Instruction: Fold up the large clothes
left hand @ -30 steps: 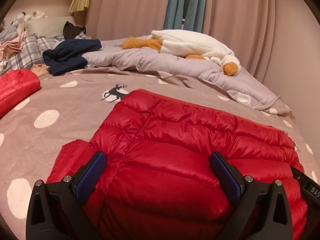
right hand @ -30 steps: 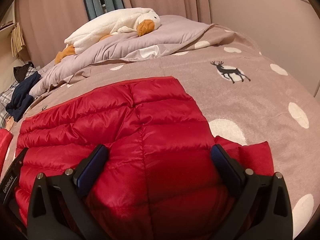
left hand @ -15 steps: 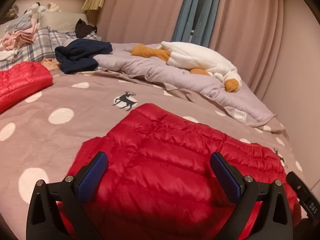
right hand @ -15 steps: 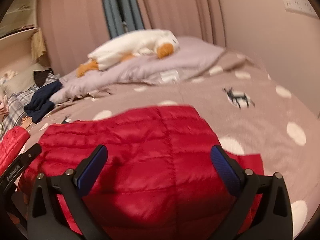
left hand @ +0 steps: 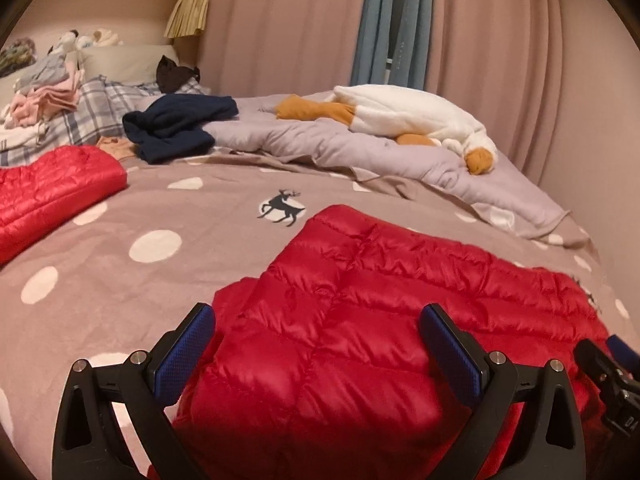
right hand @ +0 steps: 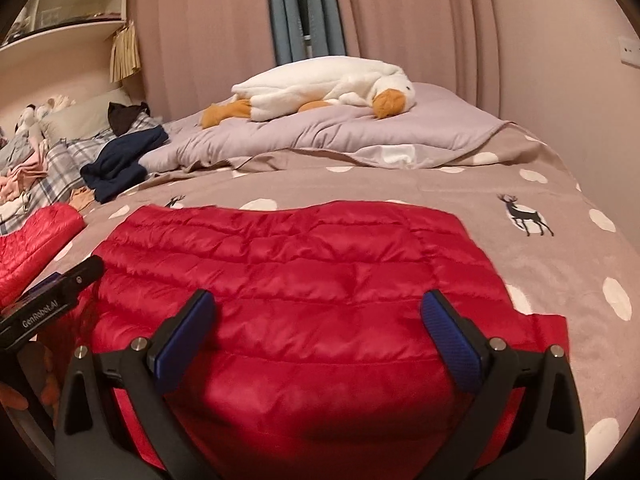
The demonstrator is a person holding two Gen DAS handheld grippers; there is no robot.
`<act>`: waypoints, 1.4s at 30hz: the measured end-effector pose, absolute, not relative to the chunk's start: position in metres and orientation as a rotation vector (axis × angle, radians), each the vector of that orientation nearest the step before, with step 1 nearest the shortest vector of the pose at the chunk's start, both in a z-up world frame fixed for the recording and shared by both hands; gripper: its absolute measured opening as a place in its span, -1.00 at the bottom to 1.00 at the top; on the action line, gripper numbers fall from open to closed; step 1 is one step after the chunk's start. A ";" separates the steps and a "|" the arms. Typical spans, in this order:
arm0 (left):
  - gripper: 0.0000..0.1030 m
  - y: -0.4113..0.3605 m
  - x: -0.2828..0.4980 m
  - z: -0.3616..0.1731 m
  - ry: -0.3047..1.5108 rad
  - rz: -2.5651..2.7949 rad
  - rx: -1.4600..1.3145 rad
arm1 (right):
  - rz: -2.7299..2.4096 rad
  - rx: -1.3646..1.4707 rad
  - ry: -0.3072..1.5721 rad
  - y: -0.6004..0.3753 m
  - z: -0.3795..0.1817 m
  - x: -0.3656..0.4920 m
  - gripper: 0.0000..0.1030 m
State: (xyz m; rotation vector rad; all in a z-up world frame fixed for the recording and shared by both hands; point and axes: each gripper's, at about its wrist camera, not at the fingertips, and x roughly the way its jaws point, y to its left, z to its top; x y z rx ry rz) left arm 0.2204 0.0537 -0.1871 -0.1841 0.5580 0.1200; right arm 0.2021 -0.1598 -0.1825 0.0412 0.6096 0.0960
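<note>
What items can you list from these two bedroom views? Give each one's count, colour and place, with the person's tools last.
Puffer jacket: one, red, flat on bedspread, nearest.
Second puffer garment: one, red, far left.
Bedspread: one, taupe, white dots, deer prints.
Quilt: one, lilac, rumpled at back.
Goose plush: one, white and orange, on quilt.
Navy garment: one, crumpled, beside quilt.
Plaid bedding: one, grey-white, back left.
Curtains: pink, blue strip.
Left tongs: open, above jacket.
Right tongs: open, above jacket.
</note>
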 end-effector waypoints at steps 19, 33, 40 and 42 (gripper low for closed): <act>0.97 0.067 0.209 -0.198 0.606 0.145 -0.127 | 0.058 -0.137 0.795 -0.140 -0.222 0.239 1.00; 0.97 0.108 0.166 -0.210 0.640 0.261 -0.405 | -0.134 0.126 0.642 -0.215 -0.179 0.158 0.99; 0.97 0.123 0.146 -0.233 0.723 0.239 -0.596 | -0.290 0.418 0.690 -0.286 -0.198 0.108 0.99; 0.97 0.122 0.141 -0.238 0.736 0.225 -0.640 | -0.280 0.513 0.718 -0.299 -0.212 0.096 0.99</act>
